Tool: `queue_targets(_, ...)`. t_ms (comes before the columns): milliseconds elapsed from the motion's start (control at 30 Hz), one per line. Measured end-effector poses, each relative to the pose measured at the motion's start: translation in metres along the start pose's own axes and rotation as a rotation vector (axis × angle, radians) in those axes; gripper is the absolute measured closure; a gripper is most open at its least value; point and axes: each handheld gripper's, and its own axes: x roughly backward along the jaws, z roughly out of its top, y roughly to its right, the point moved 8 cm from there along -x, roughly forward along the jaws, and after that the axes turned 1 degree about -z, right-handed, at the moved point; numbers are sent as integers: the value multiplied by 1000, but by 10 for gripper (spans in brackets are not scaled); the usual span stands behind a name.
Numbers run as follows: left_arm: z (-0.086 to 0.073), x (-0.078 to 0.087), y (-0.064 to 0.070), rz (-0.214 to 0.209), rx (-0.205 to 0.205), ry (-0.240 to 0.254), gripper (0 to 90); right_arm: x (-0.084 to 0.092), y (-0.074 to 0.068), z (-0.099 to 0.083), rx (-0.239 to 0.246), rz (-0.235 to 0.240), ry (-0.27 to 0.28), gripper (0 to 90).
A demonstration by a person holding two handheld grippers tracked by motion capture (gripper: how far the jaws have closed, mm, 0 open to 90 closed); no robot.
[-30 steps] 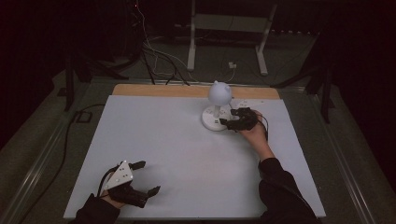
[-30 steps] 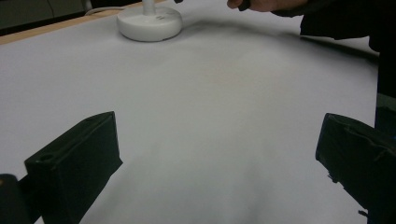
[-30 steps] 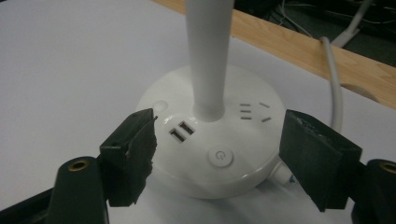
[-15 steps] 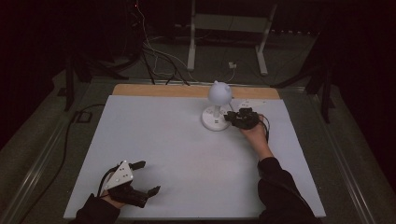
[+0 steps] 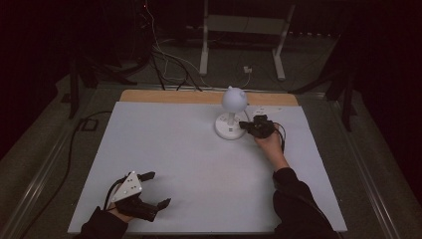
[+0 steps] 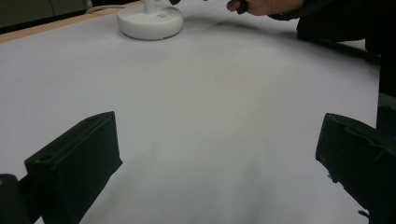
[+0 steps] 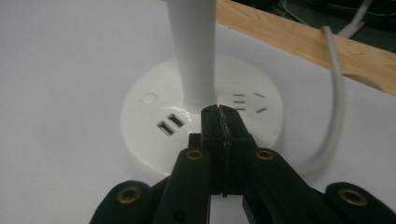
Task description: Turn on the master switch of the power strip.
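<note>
At the far right of the white bench (image 5: 199, 164), your right tongs (image 5: 245, 125) sit against the round base of the white lamp (image 5: 231, 127), with your right hand (image 5: 268, 142) behind them. In the right gripper view these tongs (image 7: 219, 112) are clenched, the two black jaws pressed flat together with nothing between them, and their tips lie over the top of the base, right at the foot of the lamp's upright stem (image 7: 194, 51). The base carries two USB sockets (image 7: 169, 123), a round button (image 7: 149, 98) and a set of plug slots (image 7: 247, 101); a white cable (image 7: 334, 98) curves away from its right side toward the wooden edge strip (image 7: 308, 44). At the near left corner of the bench, your left tongs (image 5: 154, 190) are released, the jaws spread wide and holding nothing, lying low over bare bench surface. In the left gripper view the lamp base (image 6: 149, 21) stands well apart from those jaws, at the far edge.
</note>
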Motion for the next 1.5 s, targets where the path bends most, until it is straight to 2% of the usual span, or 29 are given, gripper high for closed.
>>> queue_targets(133,0,0,0,0,0,1,3,-2,-2,-1,7,10,-5,900)
queue_targets(400,0,0,0,0,-2,1,3,-5,-3,-5,25,-5,-23,900)
queue_targets(633,0,0,0,1,-3,-2,3,-5,-4,-5,35,-34,-25,900)
queue_targets(700,0,0,0,3,-5,-5,4,-5,-5,-4,47,-40,-29,900)
queue_targets(733,0,0,0,2,-4,-4,3,-6,-6,-4,71,-61,-33,900)
queue_targets(1200,0,0,1,3,-11,-6,3,-7,-8,-6,92,-89,-38,900)
queue_targets(1233,0,0,1,2,-11,-5,3,-7,-9,-5,113,-101,-50,900)
queue_targets(1500,0,0,1,2,-12,-6,3,-7,-10,-6,107,-108,-46,900)
